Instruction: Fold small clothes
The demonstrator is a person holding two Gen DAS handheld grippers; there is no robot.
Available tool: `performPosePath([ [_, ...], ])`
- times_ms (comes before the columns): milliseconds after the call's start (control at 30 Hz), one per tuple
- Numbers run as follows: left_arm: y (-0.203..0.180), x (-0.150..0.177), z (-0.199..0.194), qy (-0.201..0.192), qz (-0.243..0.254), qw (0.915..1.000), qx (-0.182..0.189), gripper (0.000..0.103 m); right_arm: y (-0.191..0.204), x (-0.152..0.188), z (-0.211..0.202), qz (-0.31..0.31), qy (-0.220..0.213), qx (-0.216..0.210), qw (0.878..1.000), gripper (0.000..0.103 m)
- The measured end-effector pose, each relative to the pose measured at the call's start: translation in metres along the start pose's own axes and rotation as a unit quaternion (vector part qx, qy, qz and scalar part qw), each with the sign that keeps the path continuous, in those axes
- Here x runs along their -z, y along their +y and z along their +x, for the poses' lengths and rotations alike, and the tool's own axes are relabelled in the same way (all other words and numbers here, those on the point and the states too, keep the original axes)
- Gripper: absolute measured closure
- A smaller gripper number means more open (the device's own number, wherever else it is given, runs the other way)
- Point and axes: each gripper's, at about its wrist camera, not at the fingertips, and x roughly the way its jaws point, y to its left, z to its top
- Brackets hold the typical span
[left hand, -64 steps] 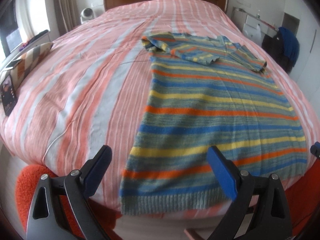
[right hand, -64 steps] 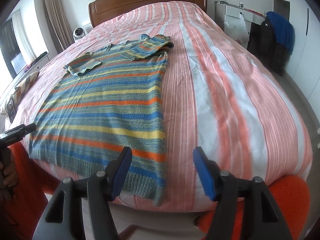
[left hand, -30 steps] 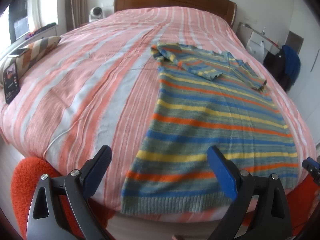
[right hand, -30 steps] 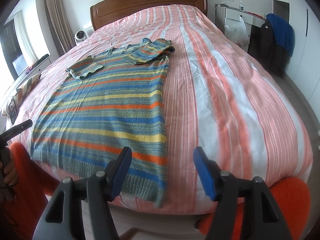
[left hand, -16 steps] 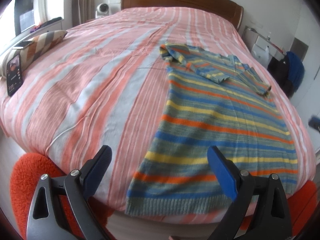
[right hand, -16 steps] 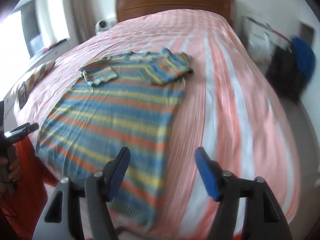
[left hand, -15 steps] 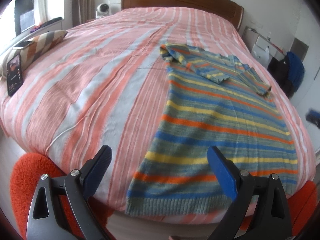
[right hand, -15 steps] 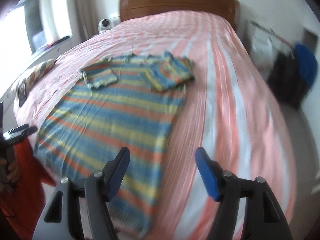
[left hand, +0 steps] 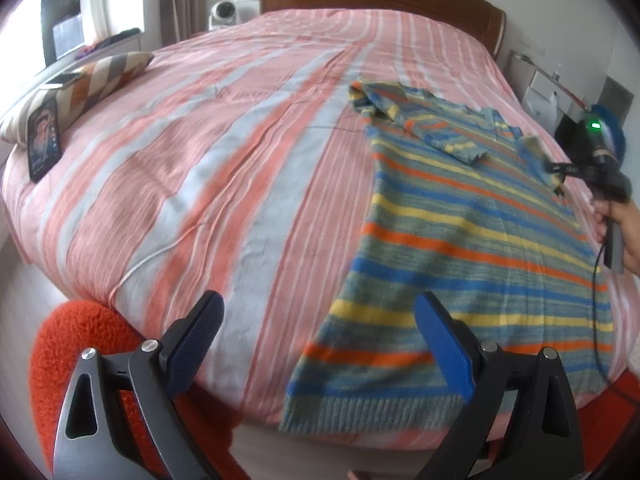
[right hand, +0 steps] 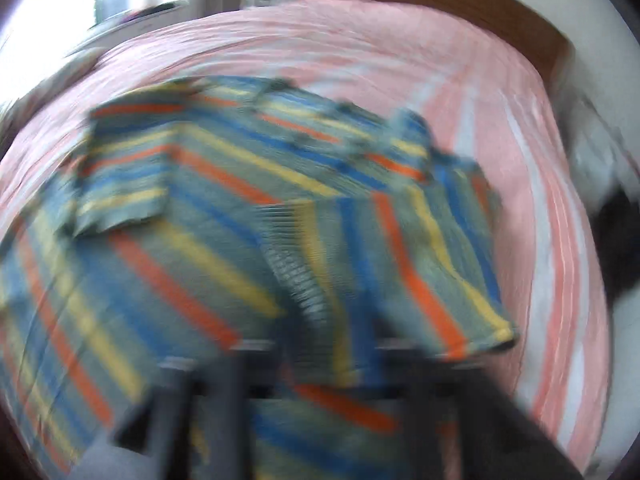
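1. Right now the striped sweater (left hand: 460,248) lies flat on the pink striped bed (left hand: 224,152), on the right side of the left wrist picture.
2. The left gripper (left hand: 320,344) sits at the bottom of that picture, near the sweater's hem, with its blue jaws wide apart and nothing between them.
3. The right gripper (left hand: 560,168) shows at the right edge, held in a hand (left hand: 624,232), at the sweater's far sleeve.
4. The right wrist picture is very blurry, so I cannot tell how its jaws stand.
5. A striped pillow (left hand: 88,80) and a phone (left hand: 43,138) lie at the upper left.
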Motion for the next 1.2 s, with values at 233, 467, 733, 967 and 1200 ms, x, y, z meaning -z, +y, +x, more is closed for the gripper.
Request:
performPosePath([
  [233, 0.003, -0.001, 0.012, 0.021, -0.024, 0.9993, 0.019, 0.006, -0.199, 0.047, -0.081, 0.256, -0.052, 0.125, 0.957, 0.099],
  [467, -0.01, 0.003, 0.01, 0.019, 0.004, 0.9998, 0.004, 0.006, -0.256, 0.112, -0.084, 0.333, -0.002, 0.113, 0.936, 0.099],
  [733, -0.009, 0.004, 0.01, 0.017, 0.013, 0.9997, -0.006, 0.006, -0.268, 0.153, -0.071, 0.401, 0.015, 0.099, 0.911, 0.1],
  [967, -0.003, 0.004, 0.006, 0.013, 0.001, 0.9999, -0.002, 0.006, -0.277, 0.165, -0.077, 0.443, 0.006, 0.059, 0.895, 0.099],
  [1200, -0.009, -0.012, -0.012, 0.015, 0.006, 0.9998, 0.009, 0.006, -0.292, 0.2, -0.114, 0.5, -0.007, 0.084, 0.862, 0.086],
])
